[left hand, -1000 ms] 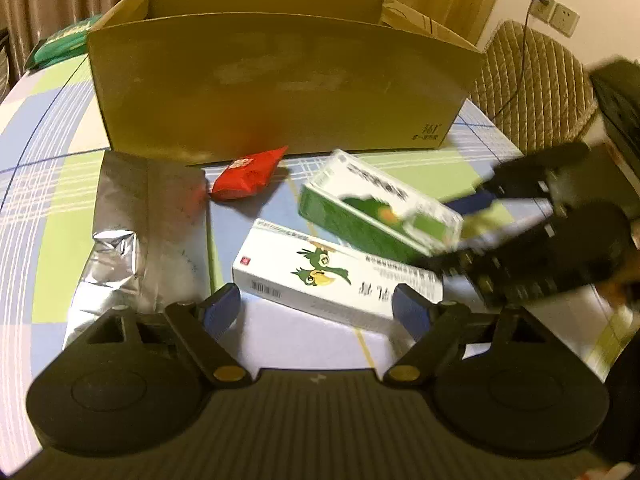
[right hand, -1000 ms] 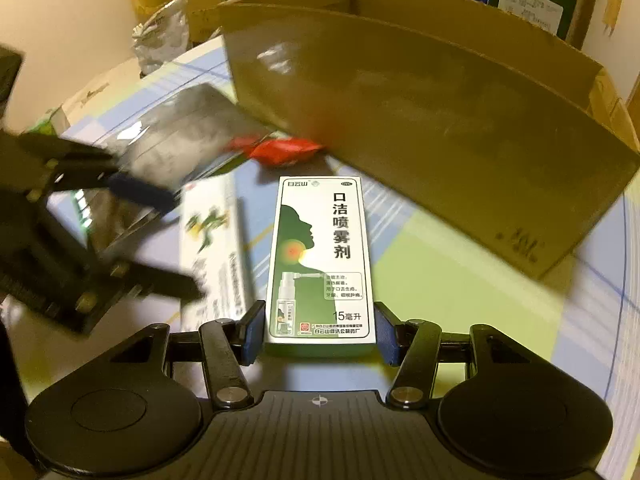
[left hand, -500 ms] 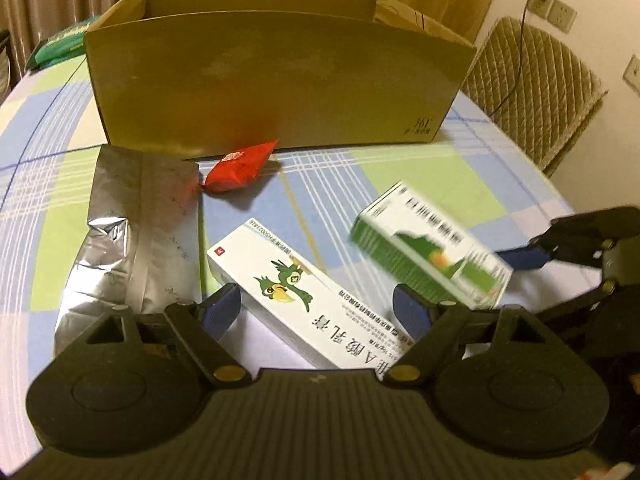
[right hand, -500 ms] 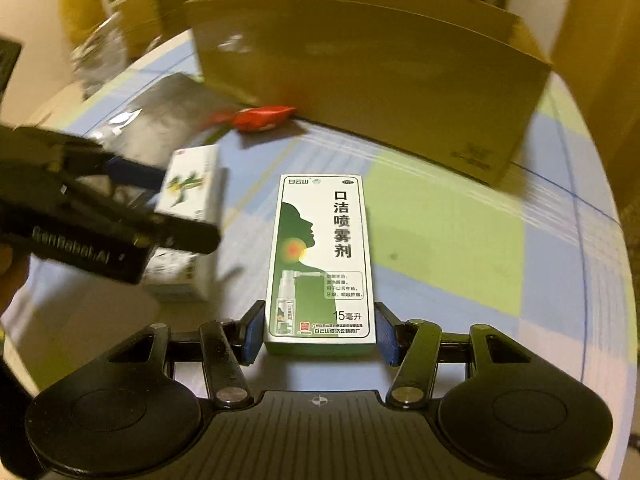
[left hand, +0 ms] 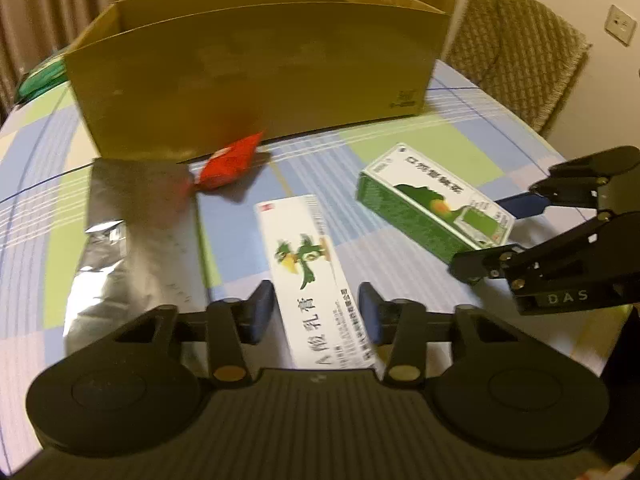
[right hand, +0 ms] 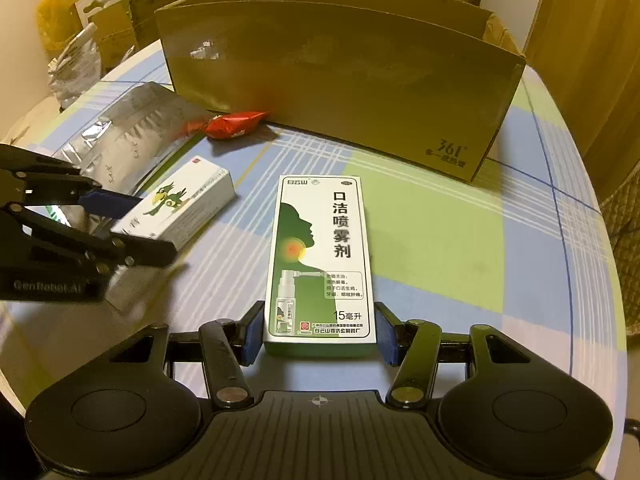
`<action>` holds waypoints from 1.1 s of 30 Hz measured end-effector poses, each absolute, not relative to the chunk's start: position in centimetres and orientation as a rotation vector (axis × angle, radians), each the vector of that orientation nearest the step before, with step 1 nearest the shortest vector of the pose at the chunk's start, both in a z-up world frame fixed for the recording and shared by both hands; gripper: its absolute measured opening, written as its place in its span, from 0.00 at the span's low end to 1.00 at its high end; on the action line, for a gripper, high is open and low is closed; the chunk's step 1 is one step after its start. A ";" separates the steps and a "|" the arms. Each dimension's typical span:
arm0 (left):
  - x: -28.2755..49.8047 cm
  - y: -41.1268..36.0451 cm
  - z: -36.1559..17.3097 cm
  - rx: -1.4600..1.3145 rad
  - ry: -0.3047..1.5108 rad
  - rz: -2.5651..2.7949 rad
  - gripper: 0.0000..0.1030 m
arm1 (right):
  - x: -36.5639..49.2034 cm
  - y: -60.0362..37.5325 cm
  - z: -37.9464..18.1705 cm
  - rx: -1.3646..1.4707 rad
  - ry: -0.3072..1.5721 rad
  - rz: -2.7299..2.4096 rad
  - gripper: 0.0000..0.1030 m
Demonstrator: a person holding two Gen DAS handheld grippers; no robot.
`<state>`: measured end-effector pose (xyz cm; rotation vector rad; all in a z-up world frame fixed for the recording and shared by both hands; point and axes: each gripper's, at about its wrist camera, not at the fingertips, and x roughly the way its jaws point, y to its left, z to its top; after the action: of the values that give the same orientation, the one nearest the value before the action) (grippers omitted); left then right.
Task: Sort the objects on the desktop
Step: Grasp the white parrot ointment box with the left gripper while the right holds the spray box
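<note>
A white ointment box with a green parrot [left hand: 304, 252] [right hand: 180, 208] lies lengthwise between the pads of my left gripper [left hand: 316, 316] [right hand: 150, 230]. Its jaws are closing, and the pads meet the box's long sides. My right gripper [right hand: 320, 338] [left hand: 496, 236] is shut on the near end of a green and white spray box [right hand: 320, 256] [left hand: 424, 208], which sits low over the checked tablecloth. The two grippers are side by side, left of and right of each other. An open cardboard box [left hand: 256, 72] [right hand: 340, 88] stands behind both.
A red snack packet [left hand: 228, 160] [right hand: 234, 124] lies against the cardboard box's front wall. A silver foil bag [left hand: 132, 232] [right hand: 132, 136] lies flat to the left. A quilted chair [left hand: 516, 48] stands off the table's far right; bags and cartons [right hand: 80, 40] crowd the far left.
My left jaws have narrowed from wide apart onto the white box, which turned from slanted to lengthwise between them. The right gripper carried the spray box rightward, away from the white box.
</note>
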<state>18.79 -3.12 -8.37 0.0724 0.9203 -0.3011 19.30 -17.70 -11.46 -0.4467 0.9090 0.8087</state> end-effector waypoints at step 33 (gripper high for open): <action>20.2 -3.4 -7.9 0.062 0.920 -0.227 0.32 | 19.9 -16.1 -10.9 -0.372 0.821 0.766 0.51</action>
<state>20.18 -3.35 -7.95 0.0622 0.9202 -0.2275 19.86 -16.07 -10.86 -0.3724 0.8208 0.7665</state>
